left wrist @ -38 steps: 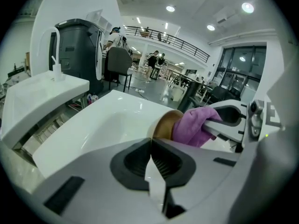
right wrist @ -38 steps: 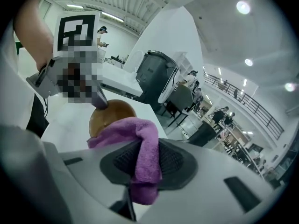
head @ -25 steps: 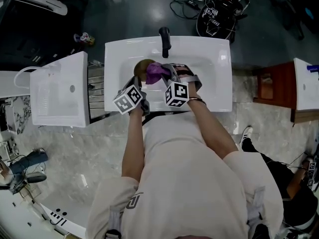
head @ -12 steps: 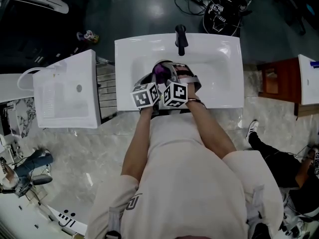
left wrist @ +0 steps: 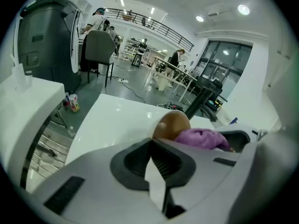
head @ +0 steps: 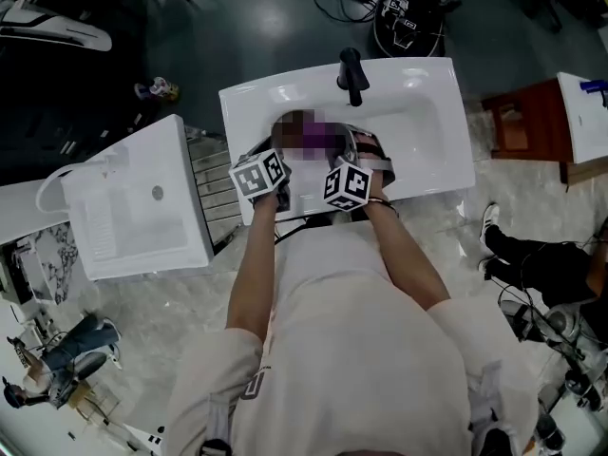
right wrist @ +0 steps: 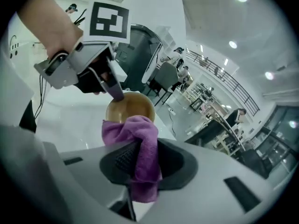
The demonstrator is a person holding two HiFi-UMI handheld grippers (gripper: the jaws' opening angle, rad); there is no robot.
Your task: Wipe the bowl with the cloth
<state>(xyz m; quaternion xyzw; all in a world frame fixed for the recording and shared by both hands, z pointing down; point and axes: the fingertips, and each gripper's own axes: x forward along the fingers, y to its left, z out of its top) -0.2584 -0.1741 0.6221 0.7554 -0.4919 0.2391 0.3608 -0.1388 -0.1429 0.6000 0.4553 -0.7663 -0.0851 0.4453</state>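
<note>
Over the white sink [head: 429,150], just in front of the black tap [head: 351,72], we hold the job in both hands. On the left, the left tool [left wrist: 151,143] has its jaws drawn nearly together on the rim of the brown bowl [left wrist: 171,125]. It tips the bowl on its side, clear of the basin floor, with the hollow turned to the right.

To the right of the bowl, still in front of the tap, the purple cloth [right wrist: 124,129] bunches against the bowl's lip. It is clamped tight between the pads of the right tool [right wrist: 142,149], with a loose tail hanging through the jaws.

To wipe well, we judge the wad should press into the hollow and sweep round the wall in arcs. Meanwhile the left tool should brace the rim, since that thin pinch could slip or twist if the push comes too hard. Turning the bowl at intervals would bring the gripped patch of rim under the cloth.
</note>
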